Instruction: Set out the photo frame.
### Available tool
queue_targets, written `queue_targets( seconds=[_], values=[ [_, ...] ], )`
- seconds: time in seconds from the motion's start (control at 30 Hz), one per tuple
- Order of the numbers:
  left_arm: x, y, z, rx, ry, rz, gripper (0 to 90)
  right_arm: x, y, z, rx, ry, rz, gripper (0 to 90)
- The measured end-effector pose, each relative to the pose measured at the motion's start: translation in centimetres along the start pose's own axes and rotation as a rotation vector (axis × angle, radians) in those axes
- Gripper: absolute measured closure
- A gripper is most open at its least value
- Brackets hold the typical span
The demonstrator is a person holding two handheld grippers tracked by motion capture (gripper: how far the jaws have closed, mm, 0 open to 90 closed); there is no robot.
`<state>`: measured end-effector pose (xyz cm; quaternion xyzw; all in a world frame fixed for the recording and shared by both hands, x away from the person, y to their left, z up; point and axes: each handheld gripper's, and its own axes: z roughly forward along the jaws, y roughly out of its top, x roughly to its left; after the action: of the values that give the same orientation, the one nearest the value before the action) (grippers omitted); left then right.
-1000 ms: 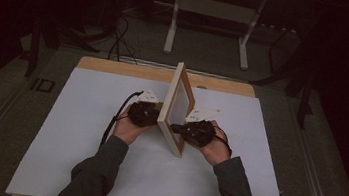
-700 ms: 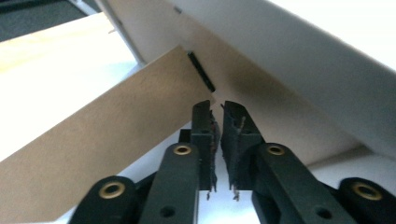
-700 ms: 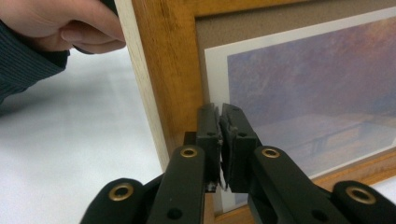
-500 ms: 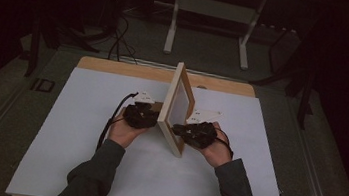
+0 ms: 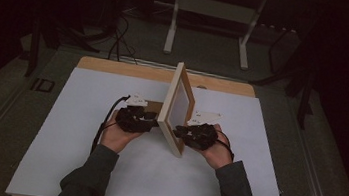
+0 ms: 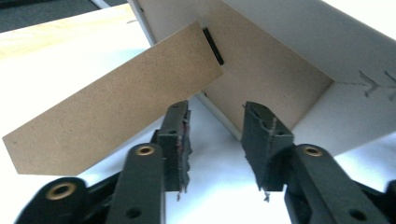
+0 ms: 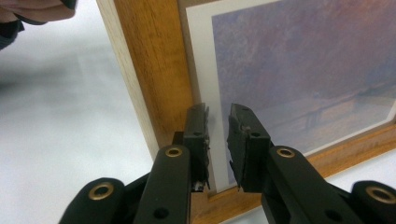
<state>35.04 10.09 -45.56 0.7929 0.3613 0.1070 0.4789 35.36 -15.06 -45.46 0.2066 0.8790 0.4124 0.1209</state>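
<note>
A wooden picture frame (image 5: 177, 106) stands upright near the middle of the white sheet, tilted slightly and propped on its brown cardboard stand (image 6: 116, 112). My left gripper (image 5: 152, 121) is behind the frame on its left. Its jaws have just been opening and stand open (image 6: 215, 114) before the frame's back board (image 6: 261, 70), with nothing between them. My right gripper (image 5: 181, 131) faces the frame's front low down. Its jaws have also just been opening and show a narrow gap (image 7: 218, 112), close to the wooden moulding (image 7: 149, 60) and the print (image 7: 303, 60), gripping nothing.
The white sheet (image 5: 79, 157) covers a wooden table whose far edge (image 5: 130, 70) shows bare. Beyond the table, a metal stand's legs (image 5: 169, 42) and cables (image 5: 116, 45) lie on the dark floor. The person's other hand (image 7: 28, 11) shows past the frame's edge.
Both grippers have opened from shut. The left hand has drawn back a little to the left, away from the frame's back. The frame stands where it was, and the right hand has stayed put.
</note>
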Motion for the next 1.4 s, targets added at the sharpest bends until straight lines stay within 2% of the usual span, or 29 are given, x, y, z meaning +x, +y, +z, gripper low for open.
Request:
queue_targets(
  seconds=[0.4, 0.6, 0.7, 0.77, 0.93, 1.23, 1.4],
  values=[
    [-0.5, -0.2, -0.8, 0.029, -0.026, 0.035, 50.8, -0.1, -1.6, -0.7, -0.009, -0.025, 0.034, 74.0],
    [-0.4, -0.5, -1.4, 0.023, -0.074, 0.028, 49.0, -0.2, -2.1, -0.7, 0.000, -0.032, 0.041, 73.3],
    [-0.5, -0.6, -1.6, 0.037, -0.111, 0.042, 47.1, -0.3, -2.3, -0.6, 0.002, -0.037, 0.044, 72.2],
    [-0.8, -0.6, -1.7, 0.041, -0.118, 0.060, 46.4, -0.3, -2.4, -0.6, 0.002, -0.038, 0.046, 71.9],
    [-1.3, -0.6, -1.6, 0.042, -0.141, 0.072, 44.0, -0.4, -2.7, -0.5, 0.002, -0.042, 0.059, 71.1],
    [-2.3, -0.3, -1.4, 0.008, -0.129, 0.071, 36.7, -0.5, -3.4, -0.3, 0.018, -0.047, 0.074, 70.6],
    [-3.1, 0.1, -1.1, -0.006, -0.099, 0.076, 34.2, -0.4, -3.5, -0.2, 0.021, -0.048, 0.066, 76.8]
  ],
)
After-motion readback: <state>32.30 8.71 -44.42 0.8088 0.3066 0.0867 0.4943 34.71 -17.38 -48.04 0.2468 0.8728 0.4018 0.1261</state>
